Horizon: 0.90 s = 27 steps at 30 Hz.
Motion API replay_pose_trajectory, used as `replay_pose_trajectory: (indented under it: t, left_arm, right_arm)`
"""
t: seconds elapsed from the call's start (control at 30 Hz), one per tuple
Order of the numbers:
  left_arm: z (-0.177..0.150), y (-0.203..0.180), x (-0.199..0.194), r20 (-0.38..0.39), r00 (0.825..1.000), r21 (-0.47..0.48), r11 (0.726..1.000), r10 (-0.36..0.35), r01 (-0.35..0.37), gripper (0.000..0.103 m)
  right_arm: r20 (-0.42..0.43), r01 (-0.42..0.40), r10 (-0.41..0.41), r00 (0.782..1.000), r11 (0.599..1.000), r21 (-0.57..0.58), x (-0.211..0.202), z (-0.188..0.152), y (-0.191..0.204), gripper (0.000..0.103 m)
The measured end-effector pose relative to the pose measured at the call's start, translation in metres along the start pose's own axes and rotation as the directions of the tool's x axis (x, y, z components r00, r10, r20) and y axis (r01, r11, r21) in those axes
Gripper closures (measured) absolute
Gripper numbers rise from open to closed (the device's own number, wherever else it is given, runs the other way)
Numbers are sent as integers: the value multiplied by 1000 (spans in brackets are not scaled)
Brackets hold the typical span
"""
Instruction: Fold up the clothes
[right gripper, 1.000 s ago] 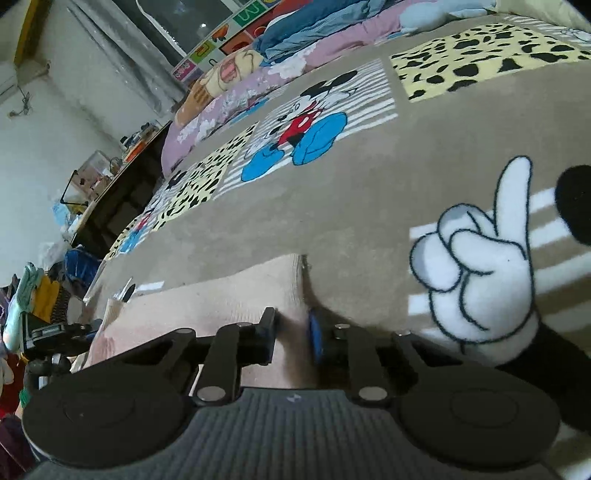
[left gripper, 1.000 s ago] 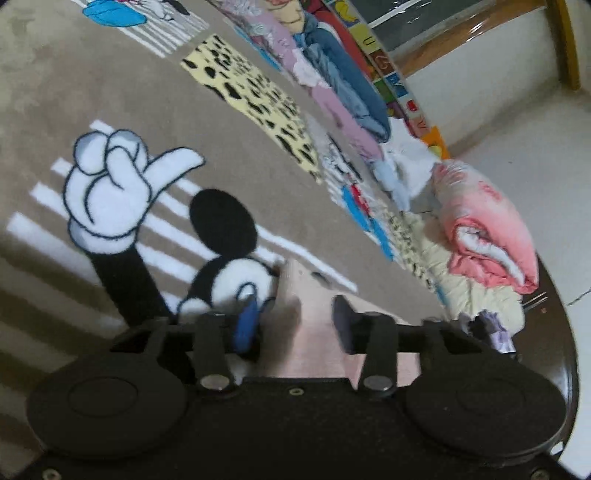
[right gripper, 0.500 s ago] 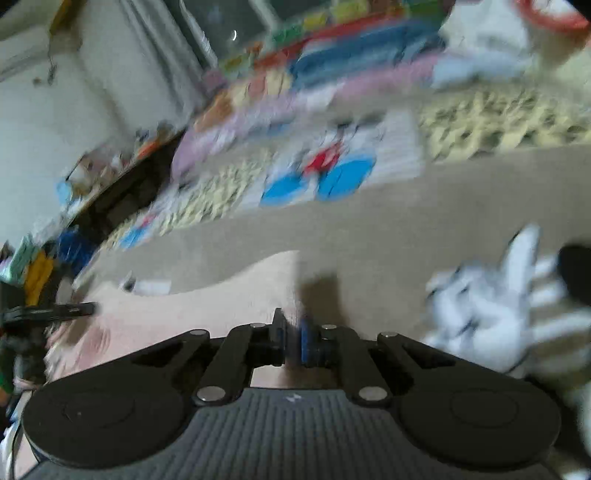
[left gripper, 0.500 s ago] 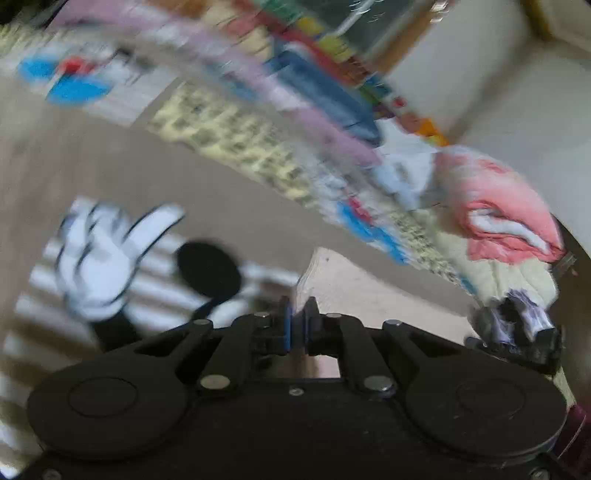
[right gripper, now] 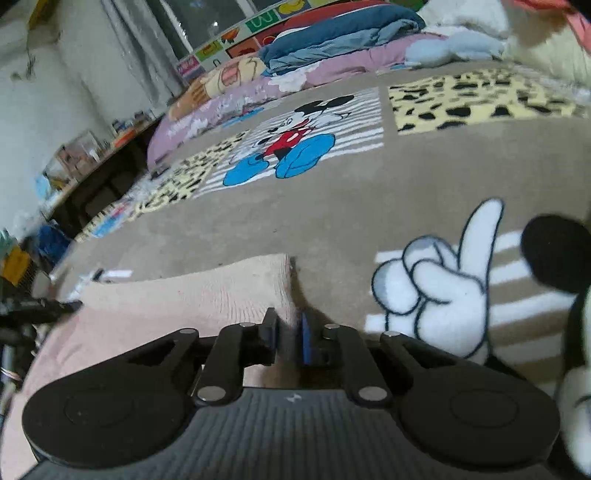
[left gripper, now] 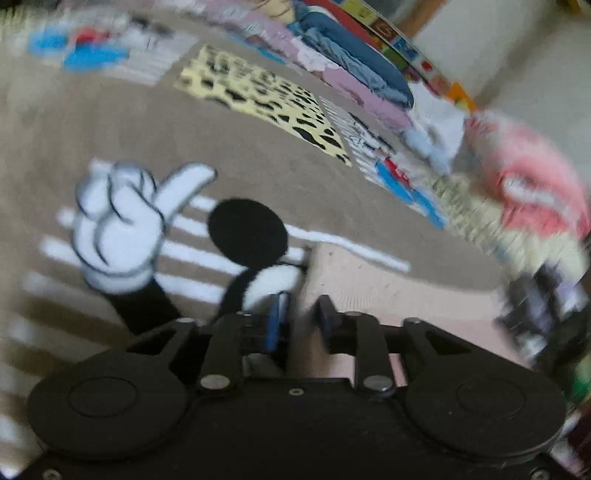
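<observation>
A pale pink garment (left gripper: 388, 291) lies flat on a brown cartoon-mouse blanket (left gripper: 110, 110). In the left wrist view its left edge runs down between the fingers of my left gripper (left gripper: 301, 314). The jaws are opening, with a clear gap at each pad, so the cloth is not pinched. In the right wrist view the pink garment (right gripper: 192, 295) spreads to the left. Its right edge sits between the narrowly parted fingers of my right gripper (right gripper: 288, 328). Those jaws are opening too, and the pads stand off the cloth.
Folded blue and pink bedding (right gripper: 332, 33) is piled along the bed's far side. A rolled pink quilt (left gripper: 535, 184) lies at the right. Something dark and blurred (left gripper: 543, 306) sits at the garment's far end. A cluttered dark shelf (right gripper: 92, 158) stands beyond the bed.
Half a second ago both pairs of jaws were pressed together at the garment's edges; now both have parted. Both views have rolled and steadied, and the garment lies where it was.
</observation>
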<state>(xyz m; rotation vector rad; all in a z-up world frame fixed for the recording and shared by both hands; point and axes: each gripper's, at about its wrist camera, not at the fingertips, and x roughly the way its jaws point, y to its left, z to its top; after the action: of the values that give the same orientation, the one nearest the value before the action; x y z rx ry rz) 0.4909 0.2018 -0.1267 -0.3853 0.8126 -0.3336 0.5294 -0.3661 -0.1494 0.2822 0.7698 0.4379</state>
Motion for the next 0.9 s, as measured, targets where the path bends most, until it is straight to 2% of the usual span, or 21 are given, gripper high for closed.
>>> replay_pose_trajectory:
  t: [0.07,0.1,0.2,0.3,0.4,0.53,0.6,0.8,0.9]
  left_arm:
    - [-3,-15,-6,-4,997,130,989,75,-74,76]
    - [-5,-23,-12,2,993,184,976,121,-120,76]
    - [-17,-51,-36,54,978,344,915,203,-209,76]
    - [-37,-79,-57,125,957,476,830,263,-291,76]
    - [-67,-102,-82,173,950,525,792,259,-312,76]
    - [-116,-138,-110,222,950,517,800,219,-306,71]
    - [-144,-157,-123,237,955,486,830,177,-275,60]
    - [-215,-210,-151,229,971,377,914,64,-150,60]
    - [-243,-230,-155,222,974,351,928,45,-123,60]
  right_arm:
    - [-11,93,-95,995,987,-130,-4,1,17,64]
    - [-13,131,-136,991,973,-192,-7,2,24,60]
    - [-10,202,-215,977,932,-302,-18,2,38,60]
    - [15,272,-282,959,909,-317,-37,2,43,64]
    - [37,286,-292,956,892,-350,-62,-10,55,65]
    - [89,250,-234,968,908,-335,-107,-42,75,66]
    - [109,226,-201,973,921,-317,-126,-64,89,67]
    - [180,196,-159,971,956,-216,-175,-144,127,67]
    - [198,164,-132,971,974,-158,-193,-184,144,66]
